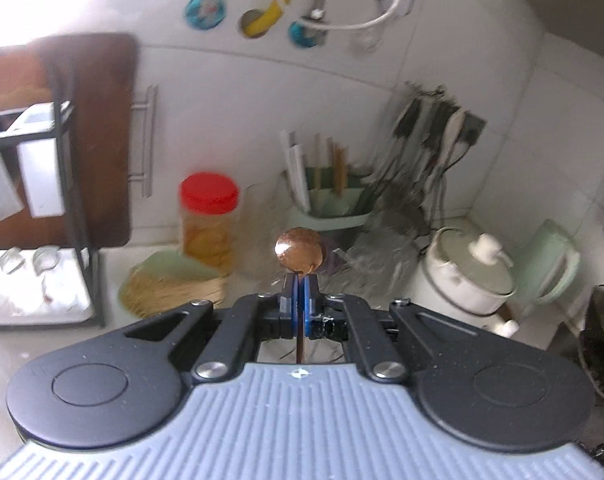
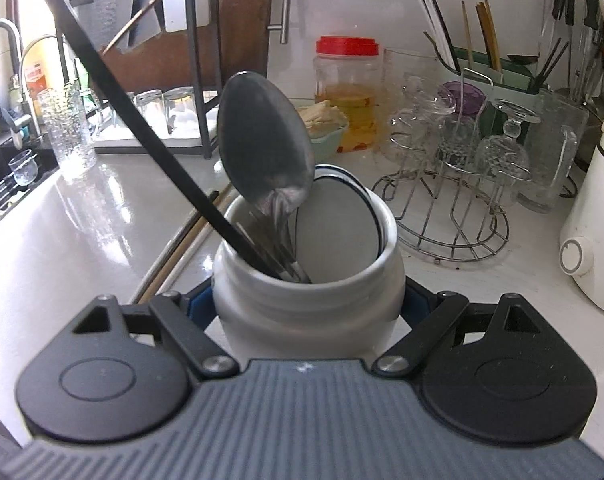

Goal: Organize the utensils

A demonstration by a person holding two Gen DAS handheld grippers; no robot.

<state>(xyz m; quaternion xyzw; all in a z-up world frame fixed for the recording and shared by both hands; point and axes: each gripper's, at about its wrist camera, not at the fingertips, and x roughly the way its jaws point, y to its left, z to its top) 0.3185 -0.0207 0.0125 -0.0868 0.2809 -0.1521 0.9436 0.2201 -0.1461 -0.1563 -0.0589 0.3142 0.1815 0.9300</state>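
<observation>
The left gripper point(image 1: 301, 280) is clamped tight on the thin stem of a copper-coloured spoon point(image 1: 298, 255), its blue pads pressed almost together with only the handle between them. The spoon's long axis runs along the gripper's own line: the bowl sticks out just past the fingertips, pointing away from the hand toward the back of the counter, while the handle trails back under the gripper body. The right gripper point(image 2: 308, 304) has its jaws set wide around the belly of a white ceramic jar point(image 2: 308, 300), pads against its sides, holding it on the white countertop point(image 2: 101, 220). The jar stands upright, mouth up, and already holds a large steel spoon point(image 2: 263, 148) and a black chopstick point(image 2: 141, 132) leaning to the left. Neither view shows both grippers, so which way the jar lies from the copper spoon cannot be told. Judging by the task, that spoon probably goes in the jar handle first, so it would have to be tipped toward upright over the open mouth.
</observation>
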